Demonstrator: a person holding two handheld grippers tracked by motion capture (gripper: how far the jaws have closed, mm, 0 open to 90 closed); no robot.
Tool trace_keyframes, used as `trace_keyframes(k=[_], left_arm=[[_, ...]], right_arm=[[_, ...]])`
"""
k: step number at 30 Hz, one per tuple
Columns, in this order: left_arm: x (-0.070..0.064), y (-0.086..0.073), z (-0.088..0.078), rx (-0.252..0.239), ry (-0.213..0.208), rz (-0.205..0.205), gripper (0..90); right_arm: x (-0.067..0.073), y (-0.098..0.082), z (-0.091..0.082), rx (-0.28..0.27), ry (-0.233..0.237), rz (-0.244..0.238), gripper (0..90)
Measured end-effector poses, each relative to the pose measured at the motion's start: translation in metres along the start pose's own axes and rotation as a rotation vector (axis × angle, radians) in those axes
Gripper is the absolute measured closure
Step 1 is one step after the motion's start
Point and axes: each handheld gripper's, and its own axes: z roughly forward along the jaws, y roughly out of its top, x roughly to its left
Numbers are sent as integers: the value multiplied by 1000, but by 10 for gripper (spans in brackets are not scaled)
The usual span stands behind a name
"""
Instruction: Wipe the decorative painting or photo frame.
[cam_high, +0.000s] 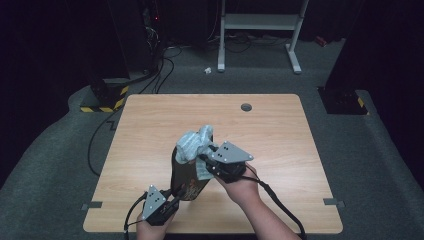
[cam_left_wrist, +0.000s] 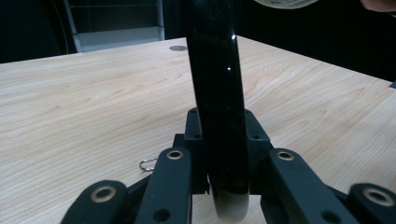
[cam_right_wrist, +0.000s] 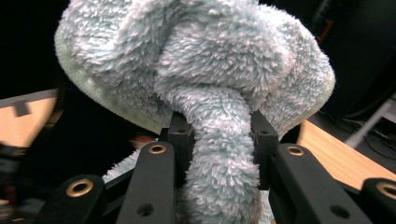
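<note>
- Near the table's (cam_high: 150, 125) front edge, the left gripper (cam_high: 172, 197) has its jaws closed on the lower rim of a dark glossy container (cam_high: 187, 177) standing upright.
- Above it, the right gripper (cam_high: 205, 159) pinches a fluffy pale-blue cloth (cam_right_wrist: 210, 93) (bunched over the container's mouth), its jaws clamped tight on a twisted fold.

The left gripper (cam_high: 172, 194) sits low at the near edge, its fingers (cam_left_wrist: 175, 179) clamped on what stands between them. The right gripper (cam_high: 206, 156) is held higher, angled left, its fingers (cam_right_wrist: 180, 140) pinched tight; both forearms enter from below.
</note>
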Motion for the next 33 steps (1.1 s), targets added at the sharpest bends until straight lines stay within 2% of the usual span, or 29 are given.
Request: trace_keyframes(k=[9, 13, 19, 28, 33], left_arm=[[-1, 0, 0, 0, -2, 2, 777], [0, 0, 0, 1, -2, -1, 777], [-1, 0, -1, 0, 1, 0, 777], [-2, 0, -1, 0, 3, 0, 776], [-2, 0, -1, -1, 6, -2, 775]], right_arm=[[-40, -9, 10, 41, -95, 65, 690], [-44, -13, 12, 44, -92, 84, 690], [-24, -8, 5, 11, -46, 55, 689], [19, 2, -9, -50, 58, -12, 688], [42, 6, -12, -61, 112, -51, 687]])
